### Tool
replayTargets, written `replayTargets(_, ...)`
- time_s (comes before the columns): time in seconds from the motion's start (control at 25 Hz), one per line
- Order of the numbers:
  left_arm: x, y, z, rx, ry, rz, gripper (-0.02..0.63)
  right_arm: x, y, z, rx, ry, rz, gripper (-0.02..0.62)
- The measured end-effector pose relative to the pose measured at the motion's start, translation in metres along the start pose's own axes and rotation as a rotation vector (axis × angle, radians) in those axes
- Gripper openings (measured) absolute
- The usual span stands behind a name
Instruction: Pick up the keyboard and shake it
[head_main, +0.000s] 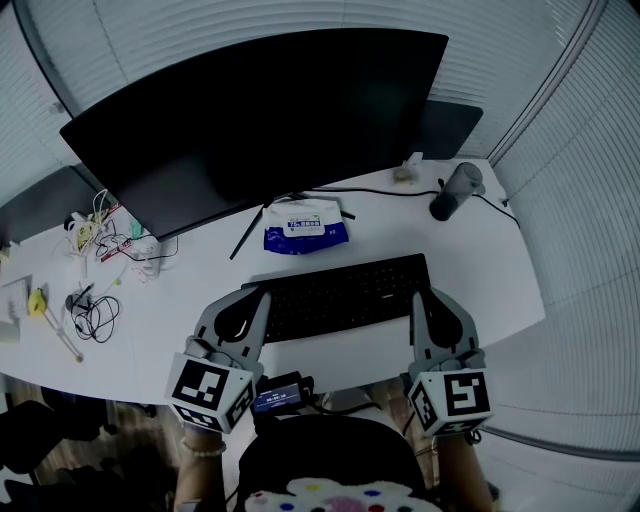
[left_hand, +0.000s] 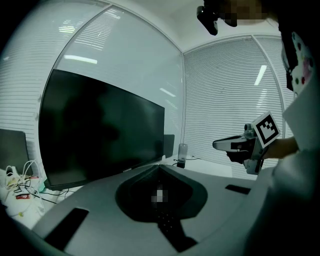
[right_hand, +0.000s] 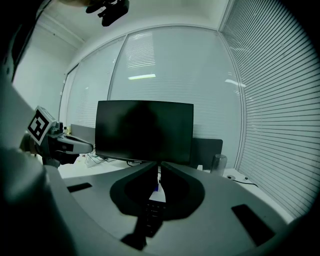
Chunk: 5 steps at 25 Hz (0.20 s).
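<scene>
Item: keyboard, black, lying crosswise on the white desk, just in front of the monitor's stand; I cannot tell whether it rests there or hangs slightly lifted.

Left gripper: mine, at the keyboard's left end. Fingers drawn together, tips meeting, nothing visible between them. Dark keys show through the opening behind the tips.

Right gripper: mine, at the keyboard's right end. Fingers narrowed to a thin slit, keys likewise showing through the opening below. I cannot tell whether either pair pinches the keyboard's edge.

Beyond the keyboard: a blue packet near the stand.

Behind: a wide dark monitor, screen blank.

Right rear: a dark cylinder, a cable running from it.

Left edge: tangled cables and small clutter.
</scene>
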<state>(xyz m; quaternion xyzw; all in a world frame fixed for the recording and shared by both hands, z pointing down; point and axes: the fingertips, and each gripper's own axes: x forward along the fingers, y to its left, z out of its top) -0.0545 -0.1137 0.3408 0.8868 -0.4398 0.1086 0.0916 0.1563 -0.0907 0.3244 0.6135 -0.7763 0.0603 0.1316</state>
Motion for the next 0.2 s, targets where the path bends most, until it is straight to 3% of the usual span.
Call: replayTargets(0.2,0.0002,0.0044,0.0005,-0.003,0.000,0.002,0.017,0.0027,0.0028,-0.0008,-0.001,0.008,0.003,0.044)
